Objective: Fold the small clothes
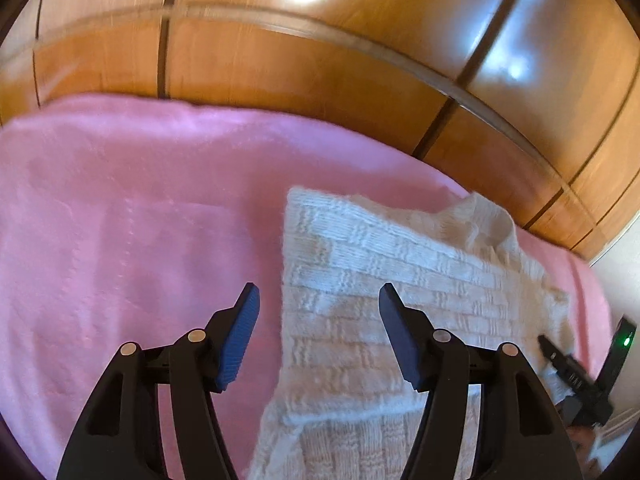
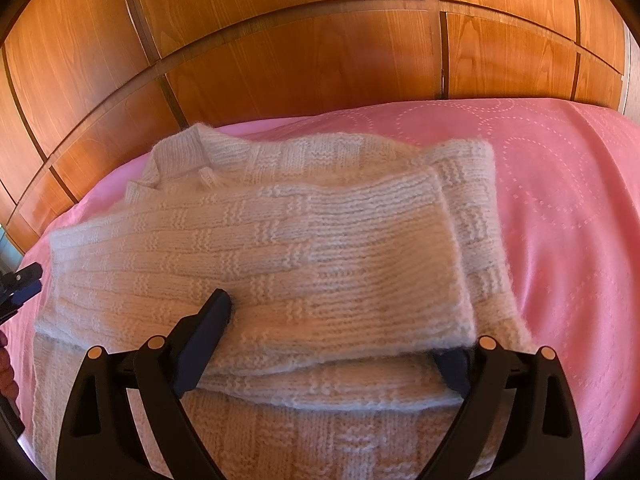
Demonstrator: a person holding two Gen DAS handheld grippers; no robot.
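Sweater (image 2: pixel 256 240): one cream knitted garment, lying partly folded on the pink bedspread (image 2: pixel 560 200), one sleeve laid across the body. Two tools were counted. Left tool (image 1: pixel 319 300) stood with its jaws apart above the sweater's left edge, nothing between them; one pad (image 1: pixel 236 344) hung over bedspread, the other over knit. Right tool (image 2: pixel 340 340) straddled the folded sleeve, one finger partly hidden under the fold; grip could not be confirmed. Wooden panelled doors (image 2: pixel 320 60) stood behind the bed.
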